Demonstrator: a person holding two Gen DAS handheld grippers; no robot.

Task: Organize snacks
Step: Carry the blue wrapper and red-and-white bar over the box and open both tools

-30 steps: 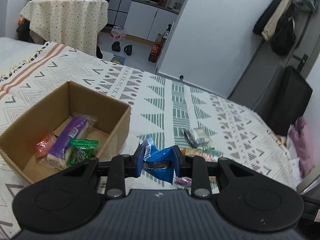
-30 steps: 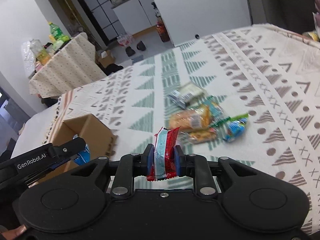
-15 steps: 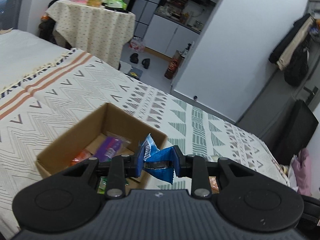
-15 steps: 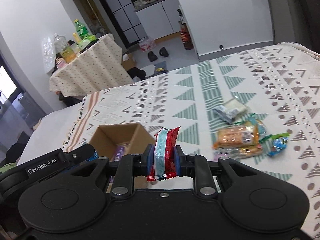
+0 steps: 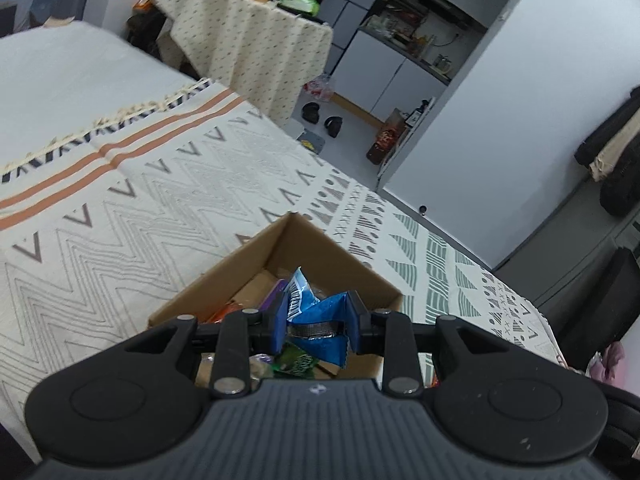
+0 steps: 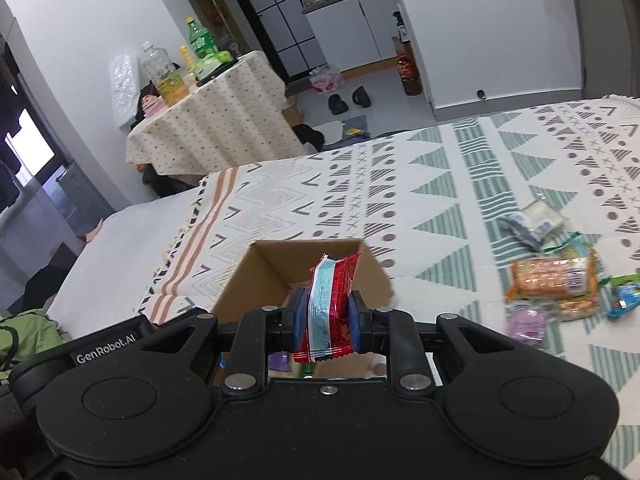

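Snacks are split between two places: some already lie inside the cardboard box point(image 5: 336, 268), and a loose pile point(image 6: 556, 280) rests on the patterned bedspread point(image 6: 440, 184) well to the box's right in the right wrist view. The pile holds an orange-wrapped pastry pack, a grey and white packet beyond it, a small purple sachet and a bright blue one at the near edge.

The left gripper point(image 5: 316, 322) is clamped on a blue snack packet point(image 5: 316, 312), crumpled and folded into peaks, with white lettering on its upper flap and a dark band across the middle where the pads squeeze it. It hangs over the open box, whose far corner points away from the camera. Beneath it, inside the box, show an orange wrapper, a purple pack and a green packet point(image 5: 296, 362), partly hidden by the gripper's body.

The right gripper point(image 6: 325, 316) is closed around a red snack packet point(image 6: 330, 308) with a pale blue and white stripe running down its length and crimped ends above and below the pads. It hovers above the near side of the same box; what lies directly below it is mostly covered, though a scrap of purple and green seems to peek out under the fingers.
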